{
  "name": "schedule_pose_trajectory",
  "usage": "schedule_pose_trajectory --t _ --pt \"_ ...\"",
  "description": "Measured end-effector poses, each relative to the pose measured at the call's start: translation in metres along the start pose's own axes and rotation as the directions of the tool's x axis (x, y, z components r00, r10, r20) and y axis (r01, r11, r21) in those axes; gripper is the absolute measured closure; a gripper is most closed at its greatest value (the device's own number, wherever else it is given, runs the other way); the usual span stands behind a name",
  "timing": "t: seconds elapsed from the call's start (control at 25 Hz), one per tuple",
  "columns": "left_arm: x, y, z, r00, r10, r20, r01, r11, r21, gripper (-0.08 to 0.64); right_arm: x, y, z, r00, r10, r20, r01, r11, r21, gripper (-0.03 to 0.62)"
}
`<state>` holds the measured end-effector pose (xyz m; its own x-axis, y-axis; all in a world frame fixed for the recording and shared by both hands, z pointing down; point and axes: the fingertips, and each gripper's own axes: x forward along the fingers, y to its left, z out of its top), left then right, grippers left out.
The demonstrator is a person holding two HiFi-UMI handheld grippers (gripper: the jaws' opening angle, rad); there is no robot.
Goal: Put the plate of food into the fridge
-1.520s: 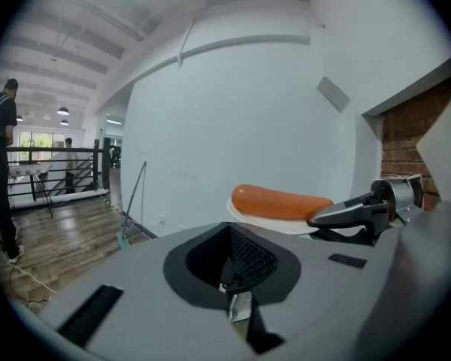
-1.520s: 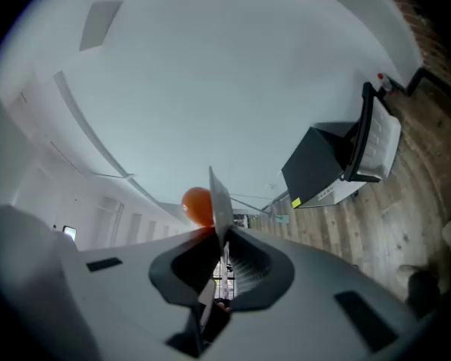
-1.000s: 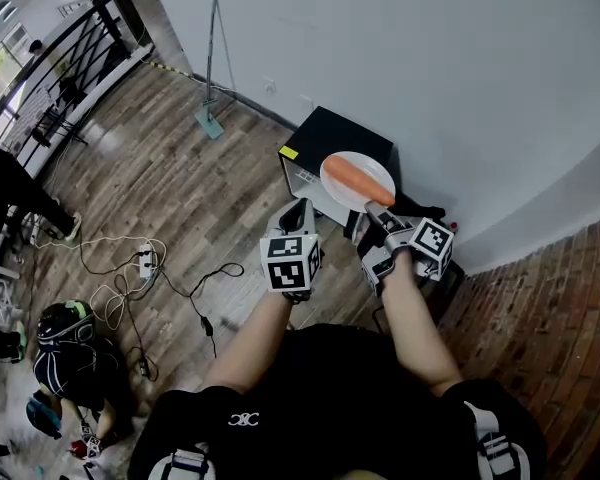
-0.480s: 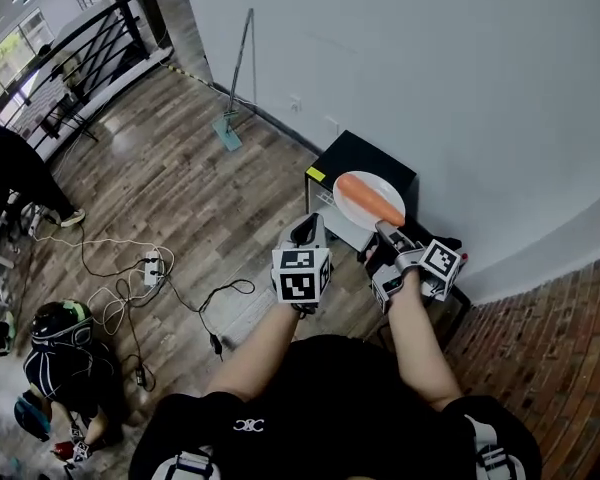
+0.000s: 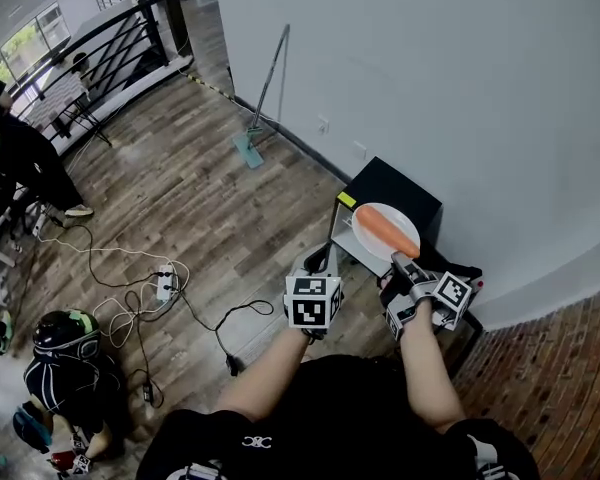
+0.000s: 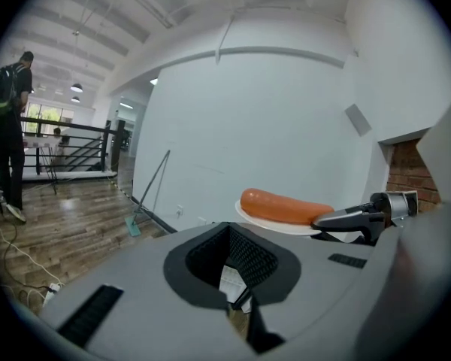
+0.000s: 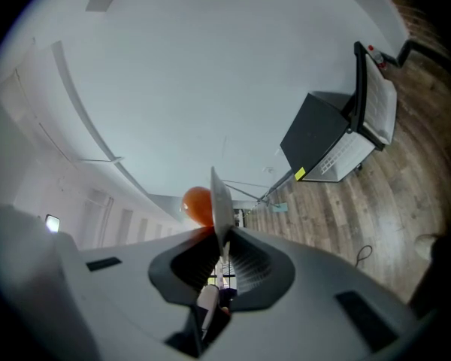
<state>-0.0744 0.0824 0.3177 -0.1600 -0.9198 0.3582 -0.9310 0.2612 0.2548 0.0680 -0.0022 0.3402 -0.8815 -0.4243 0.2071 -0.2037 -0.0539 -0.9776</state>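
Closest to the camera, two bare forearms reach forward, each hand holding a gripper. At the left, the left gripper [image 5: 313, 264] has its jaws brought together with nothing between them. Just beside it, the right gripper [image 5: 402, 263] pinches the near rim of a white plate [image 5: 388, 214] and holds it roughly level in the air; in the right gripper view the rim stands edge-on between the closed pads. One long orange sausage [image 5: 387, 232] lies across the plate. Beyond and below the plate stands a small black fridge [image 5: 405, 190] with a white front and a yellow label at one top corner, set against a white wall [image 5: 430, 68]; in the head view the plate overlaps its top. Wooden floor [image 5: 210, 208] spreads to the left, with a power strip [image 5: 166, 286] and loose cables on it. A person in a helmet [image 5: 65, 363] crouches at the lower left. Farther off, a mop [image 5: 248, 150] leans on the wall, and another person [image 5: 15, 158] stands near a black railing [image 5: 110, 43]
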Motion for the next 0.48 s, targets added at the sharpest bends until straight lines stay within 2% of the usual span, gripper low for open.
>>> schedule_pose_trajectory --t 0.2,0.48 --pt "-0.004 0.021 -0.009 1.000 -0.004 -0.011 0.003 0.999 -0.047 0.563 0.004 0.002 -0.007 1.000 -0.017 0.017 0.017 1.000 -0.013 0.543" --pt "0.021 0.037 -0.005 0.999 0.002 -0.034 -0.004 0.999 -0.039 0.563 0.035 0.003 0.006 1.000 0.002 0.026 -0.003 1.000 0.002 0.543"
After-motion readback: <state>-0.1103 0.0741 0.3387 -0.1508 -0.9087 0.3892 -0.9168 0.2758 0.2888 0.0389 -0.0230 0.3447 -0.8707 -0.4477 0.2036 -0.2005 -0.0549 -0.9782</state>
